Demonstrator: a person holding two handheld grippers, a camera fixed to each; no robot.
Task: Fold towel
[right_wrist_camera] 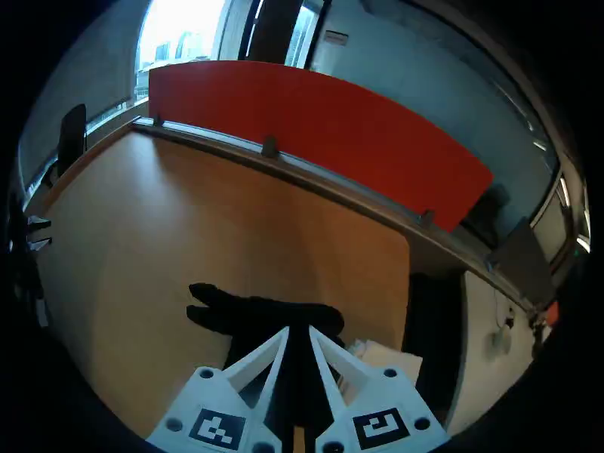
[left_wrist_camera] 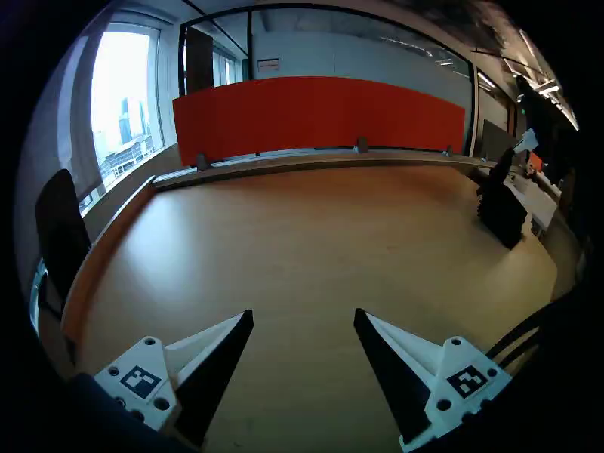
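in the left gripper view we see the left gripper (left_wrist_camera: 302,321) with its two white fingers spread wide, nothing between them, above the bare middle of a wooden table (left_wrist_camera: 302,226). a red partition (left_wrist_camera: 317,113) runs along the table's far edge, a window (left_wrist_camera: 121,113) stands beyond on the left, and a dark chair (left_wrist_camera: 60,226) sits by the table's left side. near the table's right edge a black shape (left_wrist_camera: 502,204) rises; we cannot tell what it is

in the right gripper view the right gripper (right_wrist_camera: 298,330) has its fingers drawn close together, and the dark towel (right_wrist_camera: 257,313) fills the narrow gap between them, so we read it as pinched. the rest of the towel lies bunched on the table just ahead of the fingertips, near the table's right-hand corner, with two dark points reaching left. a pale object (right_wrist_camera: 385,361) lies just beside the right finger, touching the towel's edge; we cannot make out what it is
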